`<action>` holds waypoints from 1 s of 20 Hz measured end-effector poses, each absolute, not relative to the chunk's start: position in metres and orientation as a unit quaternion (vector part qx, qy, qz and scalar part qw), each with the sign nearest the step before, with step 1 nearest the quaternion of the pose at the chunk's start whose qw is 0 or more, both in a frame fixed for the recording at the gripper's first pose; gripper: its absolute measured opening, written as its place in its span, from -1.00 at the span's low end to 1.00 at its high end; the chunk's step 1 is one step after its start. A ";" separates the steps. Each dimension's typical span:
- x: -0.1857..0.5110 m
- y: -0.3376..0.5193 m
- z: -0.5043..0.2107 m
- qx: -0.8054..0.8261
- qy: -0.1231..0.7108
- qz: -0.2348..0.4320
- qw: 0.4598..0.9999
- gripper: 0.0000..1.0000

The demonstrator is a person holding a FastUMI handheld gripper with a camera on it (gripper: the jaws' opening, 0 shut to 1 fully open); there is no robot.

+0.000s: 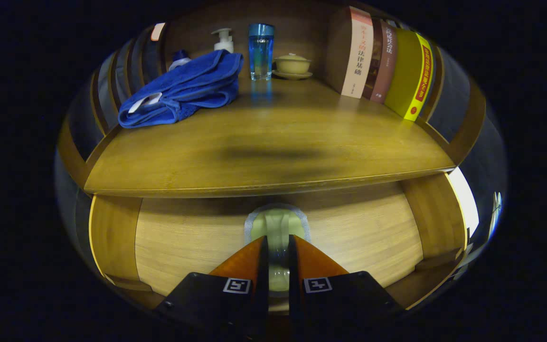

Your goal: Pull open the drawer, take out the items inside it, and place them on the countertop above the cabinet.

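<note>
- Wooden cabinet in front of me, its countertop spreading wide above my claw, dark wood back wall behind it.
- Drawer front sits right ahead of my claw, below the countertop edge; looks flush with the frame, still closed.
- Drawer handle, pale green with a grey plate around it, sits between my fingers.
- My claw is nearly together, fingers hugging the handle on either side; cannot tell for sure whether both press on it.
- Items inside the drawer are hidden behind the front.
- Far beyond my claw, up on the countertop to the left: a crumpled blue towel.
- Behind the towel: a white pump bottle and a blue-capped bottle, partly covered.
- Straight beyond my fingers at the back: a tall blue glass, upright.
- Just beside the glass, to the right: a small yellow lidded bowl on a saucer.
- Further right: a row of upright books, touching each other.
</note>
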State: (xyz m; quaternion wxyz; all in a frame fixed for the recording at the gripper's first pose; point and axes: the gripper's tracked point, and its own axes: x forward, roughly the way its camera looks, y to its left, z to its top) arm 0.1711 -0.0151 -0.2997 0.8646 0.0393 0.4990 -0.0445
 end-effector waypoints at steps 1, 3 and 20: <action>0.171 -0.015 -0.292 0.037 0.495 -0.046 0.867 -0.46; 0.170 -0.014 -0.277 0.036 0.488 -0.049 0.871 -0.46; 0.221 -0.051 -0.120 0.027 0.338 -0.082 0.937 -0.46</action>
